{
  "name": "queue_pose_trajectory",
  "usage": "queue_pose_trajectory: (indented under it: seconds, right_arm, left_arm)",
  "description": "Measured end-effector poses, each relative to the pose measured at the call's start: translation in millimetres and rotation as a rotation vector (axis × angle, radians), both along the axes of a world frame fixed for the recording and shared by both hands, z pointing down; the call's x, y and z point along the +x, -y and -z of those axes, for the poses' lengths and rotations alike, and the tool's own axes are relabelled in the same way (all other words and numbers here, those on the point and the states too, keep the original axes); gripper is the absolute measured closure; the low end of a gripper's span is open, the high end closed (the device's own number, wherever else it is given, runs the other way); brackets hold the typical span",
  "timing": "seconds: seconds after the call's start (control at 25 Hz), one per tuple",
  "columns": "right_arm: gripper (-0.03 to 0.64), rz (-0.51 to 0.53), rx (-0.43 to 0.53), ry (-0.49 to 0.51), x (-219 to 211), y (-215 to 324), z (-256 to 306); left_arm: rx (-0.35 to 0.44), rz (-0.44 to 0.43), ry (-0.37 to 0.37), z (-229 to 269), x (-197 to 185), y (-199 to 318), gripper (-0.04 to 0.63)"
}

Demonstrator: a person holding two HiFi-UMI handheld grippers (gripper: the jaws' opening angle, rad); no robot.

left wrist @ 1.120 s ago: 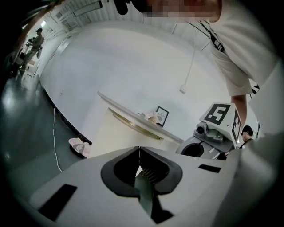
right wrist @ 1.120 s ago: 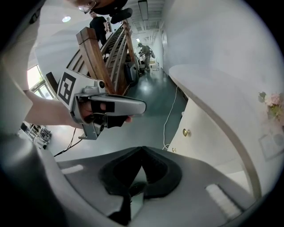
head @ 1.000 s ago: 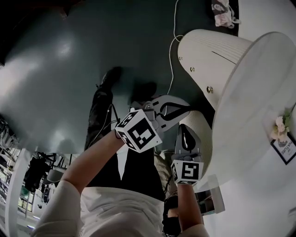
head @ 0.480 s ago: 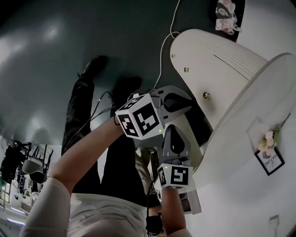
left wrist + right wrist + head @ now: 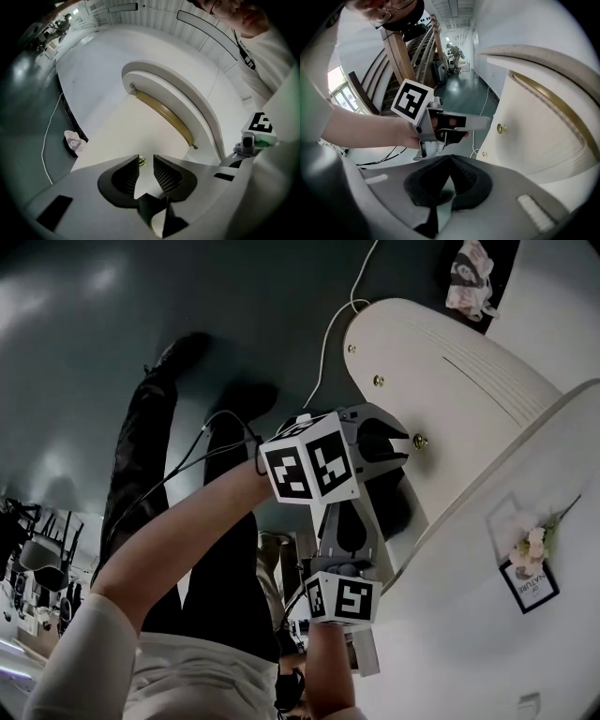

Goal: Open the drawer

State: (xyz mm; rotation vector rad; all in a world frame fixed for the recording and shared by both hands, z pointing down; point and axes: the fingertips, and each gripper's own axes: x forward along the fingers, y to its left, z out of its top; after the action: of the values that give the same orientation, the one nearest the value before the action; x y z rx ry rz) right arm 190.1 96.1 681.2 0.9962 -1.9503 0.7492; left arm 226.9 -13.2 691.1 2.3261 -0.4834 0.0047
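1. Drawer [image 5: 459,399]: curved white front on the round cabinet [image 5: 450,596], just under the top's edge. It looks shut.
2. Its brass knob [image 5: 142,161] sits in the middle of the front. Two more knobs show lower on the cabinet.
3. Left gripper [image 5: 405,442]: roughly level, nose at the knob. Jaws are spread and opening. The knob is in the gap at the tips, close to one pad, and not pinched.
4. Right gripper [image 5: 449,160]: below the left one and angled steeply down. Its jaws are pressed together on nothing.
5. Marker cubes on both grippers carry black-and-white square codes, no letters.
6. Cabinet top, near the edge: a framed card [image 5: 532,582] with small flowers [image 5: 527,545] beside it. One word looks like "NATURE"; the rest is too small to read.
7. Floor: a white cable [image 5: 328,338] and a crumpled cloth [image 5: 472,273] by the cabinet base.
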Motion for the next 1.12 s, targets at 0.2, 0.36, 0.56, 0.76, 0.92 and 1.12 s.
queue_pose_trajectory:
  seconds: [0.2, 0.36, 0.56, 0.76, 0.92, 1.12]
  right_arm:
    - [0.606, -0.024, -0.013, 0.006, 2, 1, -10]
    - [0.606, -0.023, -0.018, 0.020, 5, 2, -12]
    - [0.606, -0.025, -0.026, 0.029, 7, 1, -17]
    - [0.606, -0.043, -0.033, 0.054, 9, 1, -21]
    - [0.606, -0.049, -0.037, 0.063, 12, 1, -23]
    - [0.606, -0.066, -0.039, 0.068, 13, 0, -26]
  left_arm:
    - [-0.032, -0.001, -0.006, -13, 13, 8, 0.487]
    - [-0.054, 0.018, -0.010, -16, 25, 15, 0.468]
    - [-0.026, 0.008, 0.010, -19, 39, 24, 0.466]
    - [-0.027, 0.003, 0.013, -22, 44, 25, 0.466]
    - [-0.033, -0.011, 0.060, -29, 46, 21, 0.466]
    - [-0.019, -0.015, 0.057, -28, 50, 21, 0.472]
